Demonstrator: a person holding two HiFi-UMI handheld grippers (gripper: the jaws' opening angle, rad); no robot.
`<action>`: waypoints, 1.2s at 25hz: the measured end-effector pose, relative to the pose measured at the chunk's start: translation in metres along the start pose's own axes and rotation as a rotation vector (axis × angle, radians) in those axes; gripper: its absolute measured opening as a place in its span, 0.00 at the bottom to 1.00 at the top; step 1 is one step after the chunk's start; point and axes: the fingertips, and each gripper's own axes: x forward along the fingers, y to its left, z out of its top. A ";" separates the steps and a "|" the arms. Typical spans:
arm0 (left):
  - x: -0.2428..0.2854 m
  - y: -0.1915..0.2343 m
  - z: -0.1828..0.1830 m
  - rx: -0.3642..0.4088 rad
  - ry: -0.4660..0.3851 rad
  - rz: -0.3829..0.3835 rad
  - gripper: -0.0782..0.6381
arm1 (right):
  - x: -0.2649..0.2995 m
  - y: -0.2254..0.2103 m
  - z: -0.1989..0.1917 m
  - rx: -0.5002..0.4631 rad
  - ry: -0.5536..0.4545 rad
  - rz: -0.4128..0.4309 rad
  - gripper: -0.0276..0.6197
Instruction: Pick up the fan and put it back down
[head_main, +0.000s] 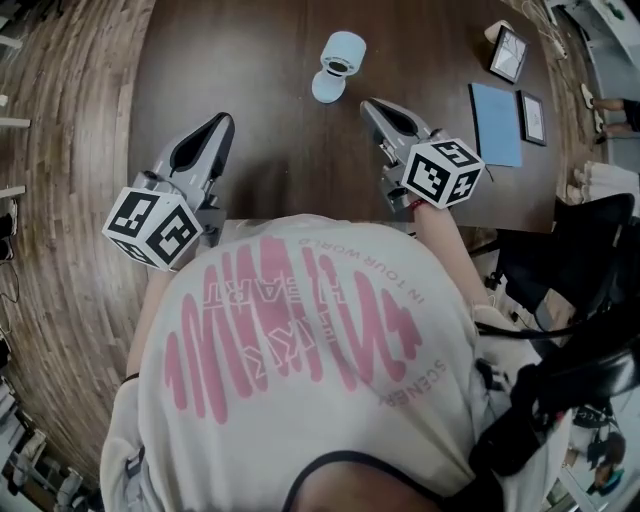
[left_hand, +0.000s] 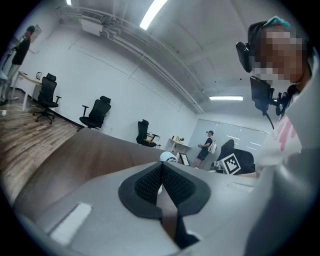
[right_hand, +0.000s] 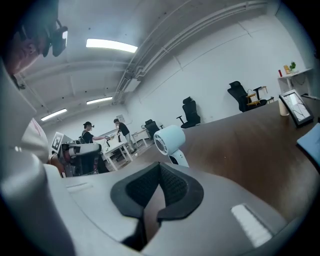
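Note:
A small pale blue desk fan (head_main: 338, 64) stands upright on the dark wooden table (head_main: 270, 120), at its far middle. In the right gripper view the fan (right_hand: 170, 142) sits just beyond the jaws, apart from them. My right gripper (head_main: 368, 105) is shut with nothing in it, a short way to the near right of the fan. My left gripper (head_main: 221, 124) hovers over the table to the near left, shut and holding nothing. In the left gripper view only the fan's top (left_hand: 168, 157) shows past the closed pads.
A blue book (head_main: 496, 123) and two framed pictures (head_main: 508, 53) lie at the table's right end. The table's near edge is under my chest. Office chairs (left_hand: 96, 113) and people stand in the room beyond. A dark chair (head_main: 580, 250) sits to my right.

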 end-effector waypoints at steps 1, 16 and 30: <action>-0.003 -0.001 -0.001 -0.002 -0.005 0.017 0.14 | 0.003 -0.001 -0.001 -0.018 0.007 0.016 0.05; -0.033 -0.002 -0.044 -0.084 0.020 0.230 0.14 | 0.041 -0.036 -0.028 -0.078 0.100 0.128 0.22; -0.030 0.017 -0.041 -0.074 0.068 0.225 0.14 | 0.080 -0.042 -0.022 -0.208 0.071 0.115 0.41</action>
